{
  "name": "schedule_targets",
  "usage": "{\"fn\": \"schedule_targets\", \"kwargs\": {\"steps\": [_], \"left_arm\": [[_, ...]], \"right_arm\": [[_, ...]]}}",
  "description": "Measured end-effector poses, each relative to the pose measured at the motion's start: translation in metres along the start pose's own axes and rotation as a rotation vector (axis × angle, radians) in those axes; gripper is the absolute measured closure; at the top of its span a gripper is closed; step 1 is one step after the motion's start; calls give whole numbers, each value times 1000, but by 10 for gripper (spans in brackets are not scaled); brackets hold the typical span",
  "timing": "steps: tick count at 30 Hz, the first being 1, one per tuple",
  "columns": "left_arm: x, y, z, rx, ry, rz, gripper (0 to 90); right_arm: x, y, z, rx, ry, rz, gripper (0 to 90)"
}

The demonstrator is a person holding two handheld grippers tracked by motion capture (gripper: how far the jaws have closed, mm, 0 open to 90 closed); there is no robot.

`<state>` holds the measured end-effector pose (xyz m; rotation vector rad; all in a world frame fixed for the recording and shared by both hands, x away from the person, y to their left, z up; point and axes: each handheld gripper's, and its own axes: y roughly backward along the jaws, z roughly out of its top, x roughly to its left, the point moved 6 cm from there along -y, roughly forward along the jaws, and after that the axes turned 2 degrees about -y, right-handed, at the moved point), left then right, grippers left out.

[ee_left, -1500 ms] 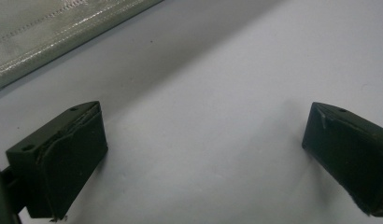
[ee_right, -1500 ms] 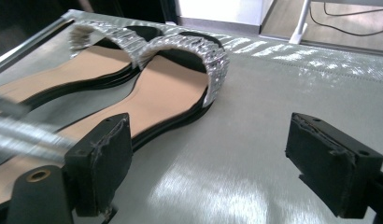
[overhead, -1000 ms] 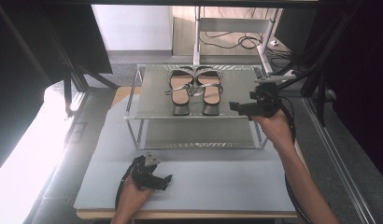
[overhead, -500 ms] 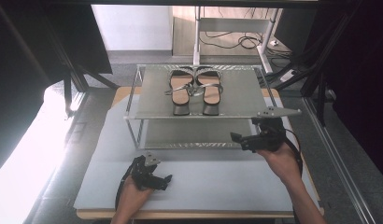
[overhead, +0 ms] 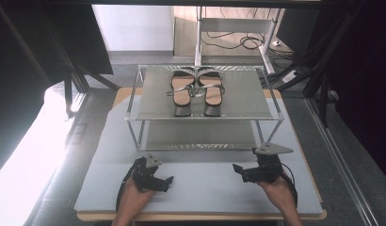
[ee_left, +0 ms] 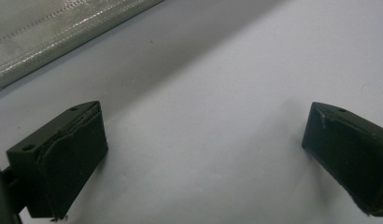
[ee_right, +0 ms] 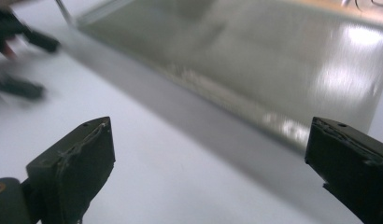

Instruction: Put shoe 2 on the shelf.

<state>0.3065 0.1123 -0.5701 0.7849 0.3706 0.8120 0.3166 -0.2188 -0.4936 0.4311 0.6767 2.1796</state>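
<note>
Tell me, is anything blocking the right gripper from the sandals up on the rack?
Nothing visible. The right gripper sits low on the mat, jaws open and empty. The sandals lie on the rack's top shelf, open from above.

Grey floor (overhead: 134, 59) beyond the table, cables (overhead: 238, 42) trailing; bright light, perhaps daylight, at left.

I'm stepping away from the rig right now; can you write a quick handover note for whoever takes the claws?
Left claw: open, empty, low over the grey mat.
Right claw: open, empty, low over the mat at the right, in front of the rack.
Sandals: a pair side by side on the top shelf of the two-tier rack, straps tangled together.
Done: both sandals sit on the rack.
Left: nothing obvious; lower shelf looks bare.
</note>
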Motion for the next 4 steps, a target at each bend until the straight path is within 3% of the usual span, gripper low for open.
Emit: {"fn": "schedule_targets", "kwargs": {"steps": [4], "left_arm": [[0,0,0,-1,3,-1,0]], "right_arm": [[-3,-13,-26,39,6,7,4]]}}
